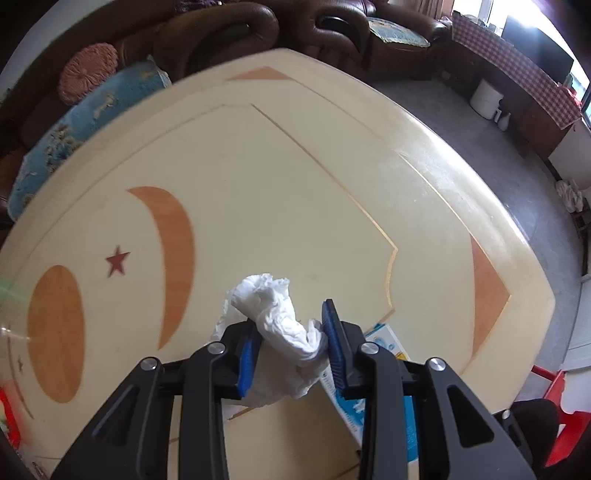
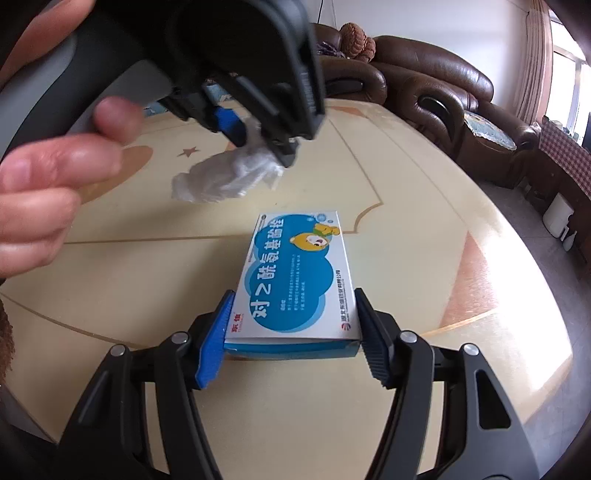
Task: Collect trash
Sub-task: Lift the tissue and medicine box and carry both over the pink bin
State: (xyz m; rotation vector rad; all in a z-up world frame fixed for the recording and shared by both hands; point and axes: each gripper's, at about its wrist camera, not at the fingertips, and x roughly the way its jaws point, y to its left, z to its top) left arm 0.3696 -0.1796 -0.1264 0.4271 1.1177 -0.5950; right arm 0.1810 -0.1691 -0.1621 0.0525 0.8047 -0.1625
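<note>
My left gripper [image 1: 291, 332] is shut on a crumpled white tissue [image 1: 275, 314] and holds it above the cream table [image 1: 295, 177]. In the right wrist view the left gripper [image 2: 255, 136] hangs over the table with the tissue [image 2: 225, 177] dangling from it. My right gripper [image 2: 291, 332] has its jaws against both sides of a blue and white medicine box [image 2: 299, 280] that lies on the table [image 2: 424, 229]. The box's edge also shows in the left wrist view [image 1: 384, 343] under the right finger.
A brown leather sofa [image 1: 229, 33] with a blue cushion [image 1: 81, 122] and a pink round cushion [image 1: 88, 70] runs behind the table. A white bin [image 1: 485, 98] stands on the grey floor to the right. A red object [image 1: 561, 402] sits at the lower right. The person's hand [image 2: 44, 184] is at the left.
</note>
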